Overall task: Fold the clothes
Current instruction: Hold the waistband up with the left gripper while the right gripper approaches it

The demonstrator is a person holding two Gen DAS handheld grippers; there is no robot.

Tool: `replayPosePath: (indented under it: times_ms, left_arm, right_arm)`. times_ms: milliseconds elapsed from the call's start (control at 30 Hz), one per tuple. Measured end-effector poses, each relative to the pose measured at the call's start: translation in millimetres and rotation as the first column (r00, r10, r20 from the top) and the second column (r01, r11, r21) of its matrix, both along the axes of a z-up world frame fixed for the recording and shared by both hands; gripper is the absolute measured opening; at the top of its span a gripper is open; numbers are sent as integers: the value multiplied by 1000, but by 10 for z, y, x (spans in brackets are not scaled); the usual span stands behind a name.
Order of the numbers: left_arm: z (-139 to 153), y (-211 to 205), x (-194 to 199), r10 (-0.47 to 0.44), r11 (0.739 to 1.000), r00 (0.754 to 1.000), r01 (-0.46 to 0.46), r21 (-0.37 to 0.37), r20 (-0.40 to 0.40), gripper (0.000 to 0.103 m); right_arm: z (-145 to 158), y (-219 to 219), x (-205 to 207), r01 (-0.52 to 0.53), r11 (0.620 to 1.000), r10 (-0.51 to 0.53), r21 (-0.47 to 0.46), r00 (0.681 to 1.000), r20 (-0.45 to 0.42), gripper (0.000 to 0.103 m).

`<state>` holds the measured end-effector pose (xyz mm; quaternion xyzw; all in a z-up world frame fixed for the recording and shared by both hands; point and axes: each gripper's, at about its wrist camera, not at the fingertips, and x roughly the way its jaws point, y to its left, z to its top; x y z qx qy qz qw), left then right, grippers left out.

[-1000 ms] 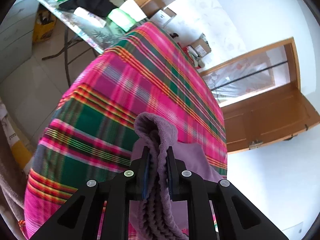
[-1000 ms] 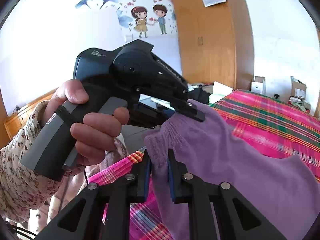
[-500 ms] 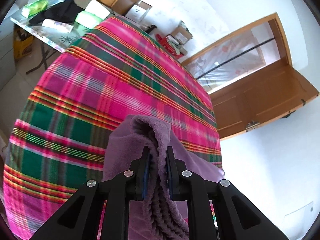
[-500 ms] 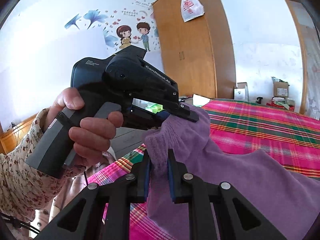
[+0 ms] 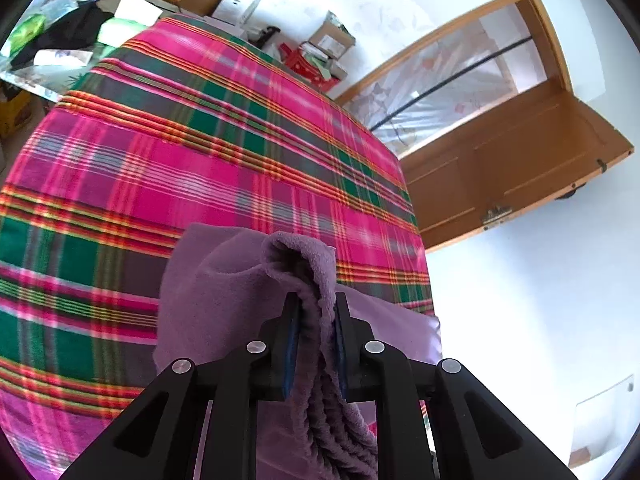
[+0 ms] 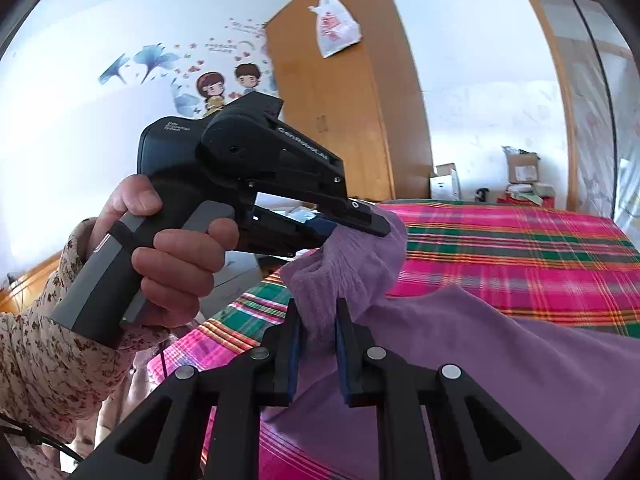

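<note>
A purple fleece garment (image 5: 224, 280) lies partly on a bed with a pink and green plaid cover (image 5: 200, 160). My left gripper (image 5: 314, 304) is shut on a bunched ribbed edge of the garment and holds it above the bed. My right gripper (image 6: 316, 312) is shut on another part of the same garment (image 6: 500, 344), close beside the left one. In the right wrist view the left gripper (image 6: 360, 220) shows held in a hand, its tips clamped on the cloth just above my right fingers. The garment drapes from both grips down onto the bed.
A cluttered side table (image 5: 60, 40) stands past the bed's far left corner. Cardboard boxes (image 5: 324, 40) sit against the far wall. A wooden door (image 5: 520, 160) is open at the right. A wooden wardrobe (image 6: 352, 120) with a plastic bag stands behind the bed.
Both grippers have moved over the bed with the garment, and more of the purple cloth now rests on the plaid cover. Both stay shut on it.
</note>
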<state>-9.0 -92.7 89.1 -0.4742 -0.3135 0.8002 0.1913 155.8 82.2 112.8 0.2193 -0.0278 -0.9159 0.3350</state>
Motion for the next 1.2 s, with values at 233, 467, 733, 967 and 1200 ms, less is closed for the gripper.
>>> replayPosePath:
  times_ms: [233, 467, 733, 967, 1200]
  left_arm:
    - [-72, 268, -101, -40, 999, 999, 40, -3, 29, 16]
    - [-200, 531, -219, -87, 996, 994, 88, -4, 68, 16]
    - [-416, 835, -349, -139, 990, 982, 142, -15, 125, 17]
    - [-579, 1023, -432, -158, 986, 973, 164, -22, 168, 21]
    - [-649, 1140, -474, -174, 984, 968, 179, -13, 182, 26]
  right_arm:
    - [-91, 253, -42, 53, 999, -53, -13, 998, 35, 16]
    - [-184, 463, -71, 103, 995, -102, -13, 992, 68, 16]
    - [-355, 685, -117, 151, 988, -148, -15, 980, 134, 16]
    - [-559, 902, -189, 183, 982, -170, -37, 960, 223, 17]
    - [-729, 1038, -220, 209, 978, -195, -22, 941, 276, 21]
